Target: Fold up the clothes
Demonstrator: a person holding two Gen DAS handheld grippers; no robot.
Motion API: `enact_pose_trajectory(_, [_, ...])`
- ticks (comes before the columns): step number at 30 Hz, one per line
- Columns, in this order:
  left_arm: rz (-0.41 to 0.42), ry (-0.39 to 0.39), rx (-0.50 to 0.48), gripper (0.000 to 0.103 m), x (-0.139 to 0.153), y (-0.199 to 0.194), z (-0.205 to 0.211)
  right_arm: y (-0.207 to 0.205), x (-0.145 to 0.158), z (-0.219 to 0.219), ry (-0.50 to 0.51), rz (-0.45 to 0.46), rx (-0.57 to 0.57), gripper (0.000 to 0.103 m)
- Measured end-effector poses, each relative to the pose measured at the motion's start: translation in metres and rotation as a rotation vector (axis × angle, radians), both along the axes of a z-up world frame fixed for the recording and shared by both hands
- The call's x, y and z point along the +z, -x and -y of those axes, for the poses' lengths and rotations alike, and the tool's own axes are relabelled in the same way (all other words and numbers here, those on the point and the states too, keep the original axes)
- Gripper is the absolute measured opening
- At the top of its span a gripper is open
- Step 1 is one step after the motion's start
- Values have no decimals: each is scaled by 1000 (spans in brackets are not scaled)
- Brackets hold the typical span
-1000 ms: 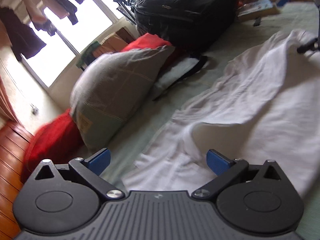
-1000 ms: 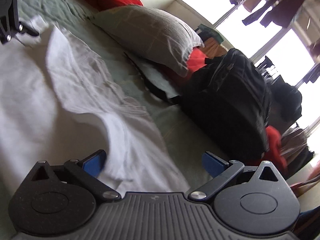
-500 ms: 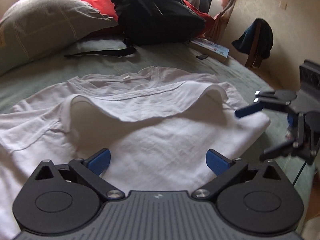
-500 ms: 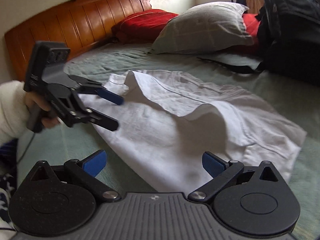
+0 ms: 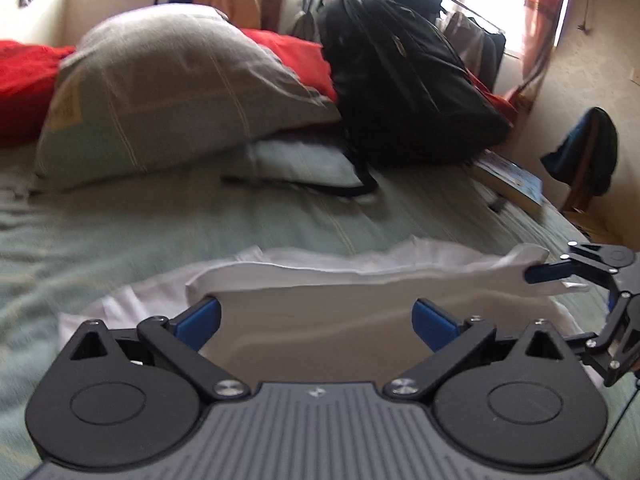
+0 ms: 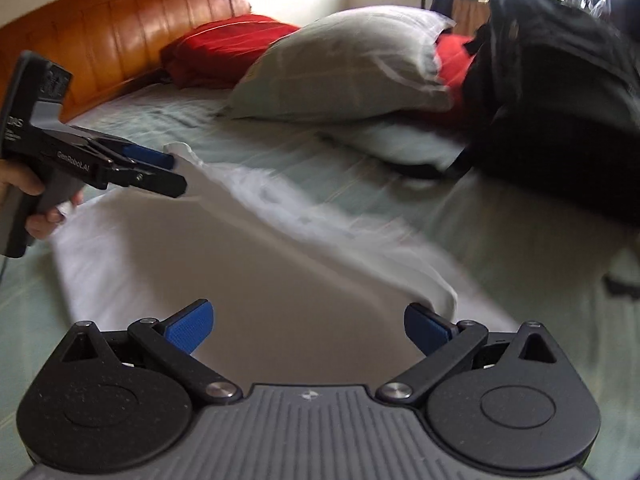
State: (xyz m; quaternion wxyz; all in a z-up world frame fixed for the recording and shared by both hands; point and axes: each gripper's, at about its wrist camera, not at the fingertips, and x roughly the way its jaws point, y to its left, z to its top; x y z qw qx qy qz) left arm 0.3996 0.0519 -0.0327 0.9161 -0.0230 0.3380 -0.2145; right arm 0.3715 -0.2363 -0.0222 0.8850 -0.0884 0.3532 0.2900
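A white T-shirt (image 5: pixel 320 344) lies on the green bedspread (image 5: pixel 120 240), and a folded layer of it stands up in a raised edge across the left wrist view. My left gripper (image 5: pixel 316 320) is open and low over the shirt, its blue pads either side of that layer's left part. In the right wrist view the shirt (image 6: pixel 240 264) runs from the left gripper (image 6: pixel 178 174) at its far left corner down to my open right gripper (image 6: pixel 308 328). The right gripper (image 5: pixel 552 304) also shows open at the fold's right corner.
A grey pillow (image 5: pixel 172 96), red cushions (image 6: pixel 224 52) and a black backpack (image 5: pixel 400 80) crowd the far side of the bed. A book (image 5: pixel 512 176) lies by the right edge. A wooden headboard (image 6: pixel 120 32) stands at the left. A hand (image 6: pixel 24 188) holds the left gripper.
Both cameras have swung round to face the pillows. The shirt's near layer has been carried over towards the collar, its raised edge now between the two open grippers, which sit closer to the fold's corners.
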Motion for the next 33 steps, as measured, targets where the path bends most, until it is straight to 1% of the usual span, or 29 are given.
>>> enact_pose_trajectory(3, [64,-20,37,101,8,-3,4,-18,3,3,40,33,-44,103])
enact_pose_trajectory(6, [127,-35,73,102,16,-4,8,-30,4,13,14,25,-94,103])
enact_pose_trajectory(8, [155,-37,84,102,21,-1,6,-26,5,20,1,34,-112,103])
enact_pose_trajectory(10, [131,-22,70,102,23,3,0,-18,7,25,-5,46,-120,103])
enact_pose_trajectory(12, [78,-13,22,102,19,10,-6,-6,8,28,-3,59,-111,103])
enact_pose_trajectory(15, [-5,-27,-55,102,4,28,-13,16,4,34,-16,37,-85,103])
enact_pose_trajectory(17, [-35,-53,-86,102,-7,44,-14,32,-1,38,-23,11,-87,103])
enact_pose_trajectory(19, [-48,-80,-111,102,-15,62,-14,48,-8,41,-39,-21,-93,103])
enact_pose_trajectory(20, [-45,-98,-120,102,-17,71,-13,58,-11,43,-42,-23,-101,103])
enact_pose_trajectory(22, [-10,-140,-156,102,-19,90,-11,77,-16,48,-57,-26,-119,103])
enact_pose_trajectory(23, [-8,-159,-163,102,-21,97,-10,85,-20,51,-84,-50,-125,103])
enact_pose_trajectory(24, [-24,-174,-158,102,-24,102,-11,91,-25,54,-111,-86,-131,103])
enact_pose_trajectory(26, [-50,-206,-143,102,-31,110,-13,106,-35,57,-146,-127,-141,103])
enact_pose_trajectory(28, [-58,-248,-109,102,-39,117,-19,125,-38,58,-139,-120,-141,103])
enact_pose_trajectory(29, [-68,-253,-95,102,-42,121,-23,132,-38,60,-153,-124,-152,103])
enact_pose_trajectory(31, [-92,-229,-69,102,-41,126,-32,142,-37,66,-184,-132,-171,103])
enact_pose_trajectory(33, [-93,-228,-60,102,-36,132,-36,142,-30,69,-196,-140,-173,103])
